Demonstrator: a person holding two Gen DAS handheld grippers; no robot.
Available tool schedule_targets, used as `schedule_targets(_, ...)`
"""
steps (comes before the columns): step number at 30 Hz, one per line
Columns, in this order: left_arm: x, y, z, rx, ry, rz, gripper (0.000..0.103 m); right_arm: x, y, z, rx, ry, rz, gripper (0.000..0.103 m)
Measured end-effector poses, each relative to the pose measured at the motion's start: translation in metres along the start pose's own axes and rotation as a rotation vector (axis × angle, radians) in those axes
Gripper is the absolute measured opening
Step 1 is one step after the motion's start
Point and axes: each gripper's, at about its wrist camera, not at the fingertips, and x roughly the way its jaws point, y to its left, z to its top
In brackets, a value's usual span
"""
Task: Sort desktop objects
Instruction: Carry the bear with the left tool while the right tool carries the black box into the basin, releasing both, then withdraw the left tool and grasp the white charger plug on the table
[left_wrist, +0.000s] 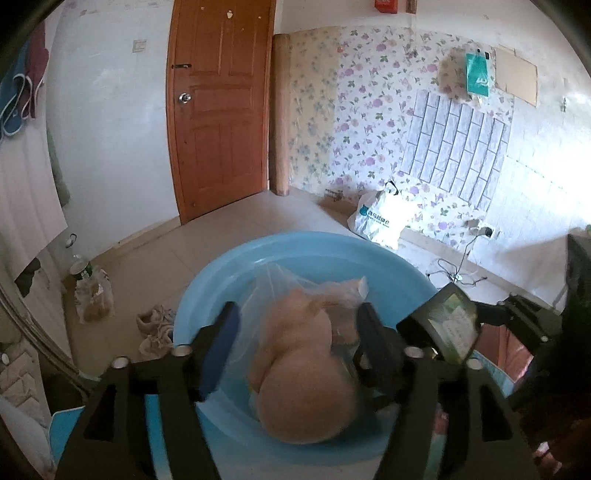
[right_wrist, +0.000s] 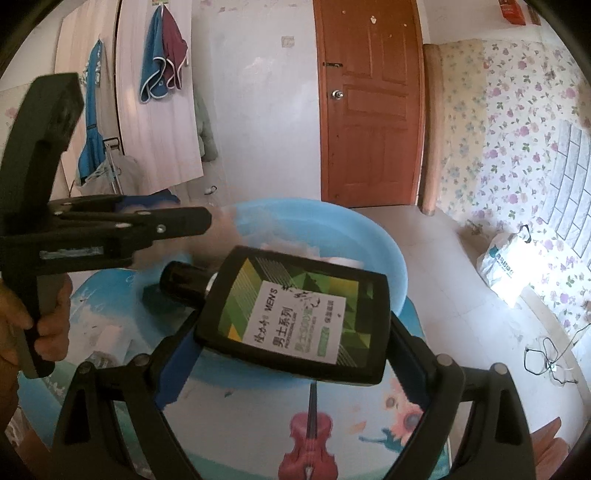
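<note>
My left gripper (left_wrist: 297, 310) hangs over a light blue basin (left_wrist: 207, 280). Between its jaws is a blurred, peach-coloured soft thing in a clear plastic bag (left_wrist: 295, 362). The left pad (left_wrist: 218, 354) stands apart from the bag, and the jaws are open. In the right wrist view, my right gripper (right_wrist: 295, 332) is shut on a flat black bottle (right_wrist: 295, 310) with a green "MEN'S" label, held sideways over the basin's (right_wrist: 369, 236) near rim. The left gripper (right_wrist: 199, 221) reaches in from the left, held by a hand (right_wrist: 48, 321). The bottle (left_wrist: 439, 325) also shows in the left wrist view.
The basin stands on a table with a printed cloth showing a violin (right_wrist: 306, 435). On the tiled floor beyond are a white shopping bag (left_wrist: 380, 221), shoes (left_wrist: 155, 328), a bottle beside a bag (left_wrist: 88, 291) and cables (left_wrist: 454, 273). A wooden door (left_wrist: 221, 110) is behind.
</note>
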Motion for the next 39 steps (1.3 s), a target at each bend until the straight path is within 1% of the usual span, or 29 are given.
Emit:
schedule_targets(3,-0.003,0.003,-0.004,-0.006,-0.005,0.012,0.08,0.011,-0.001,0.007,-0.012,-0.012,-0.025,0.093)
schedule_targets(7,-0.009,0.008,-0.012,-0.02,0.004,0.037,0.081,0.024,-0.006,0.02,0.001,-0.013,-0.011,0.093)
schedule_targets(10,-0.022,0.016,-0.022,-0.034,0.007,0.063,0.082,0.029,0.0,0.029,-0.025,-0.021,-0.029,0.093)
schedule_targets(12,-0.031,0.022,-0.03,-0.04,0.003,0.088,0.083,0.029,0.005,0.035,-0.02,-0.029,-0.015,0.092)
schedule_targets(14,-0.042,0.029,-0.038,-0.055,0.001,0.116,0.085,0.022,0.011,0.039,-0.006,-0.065,0.016,0.092)
schedule_targets(16,-0.05,0.036,-0.044,-0.075,0.002,0.129,0.085,0.013,0.02,0.043,-0.02,-0.099,0.023,0.092)
schedule_targets(18,-0.058,0.043,-0.054,-0.087,0.008,0.149,0.085,0.011,0.028,0.043,-0.038,-0.095,0.021,0.092)
schedule_targets(20,-0.066,0.047,-0.065,-0.088,0.016,0.187,0.086,0.008,0.03,0.04,-0.036,-0.079,0.027,0.092)
schedule_targets(22,-0.072,0.054,-0.079,-0.109,0.036,0.207,0.086,0.004,0.031,0.033,-0.021,-0.063,0.026,0.092)
schedule_targets(25,-0.075,0.065,-0.101,-0.175,0.078,0.2,0.088,-0.007,0.032,0.021,-0.006,-0.053,0.017,0.092)
schedule_targets(29,-0.073,0.068,-0.13,-0.211,0.134,0.214,0.089,-0.023,0.036,0.004,0.012,-0.05,0.007,0.092)
schedule_targets(32,-0.066,0.068,-0.145,-0.235,0.173,0.2,0.089,-0.031,0.039,-0.008,0.02,-0.03,0.014,0.092)
schedule_targets(34,-0.062,0.068,-0.152,-0.235,0.186,0.198,0.089,-0.033,0.041,-0.014,0.02,-0.013,0.018,0.092)
schedule_targets(39,-0.047,0.065,-0.161,-0.249,0.218,0.168,0.089,-0.033,0.047,-0.027,0.02,0.027,0.04,0.091)
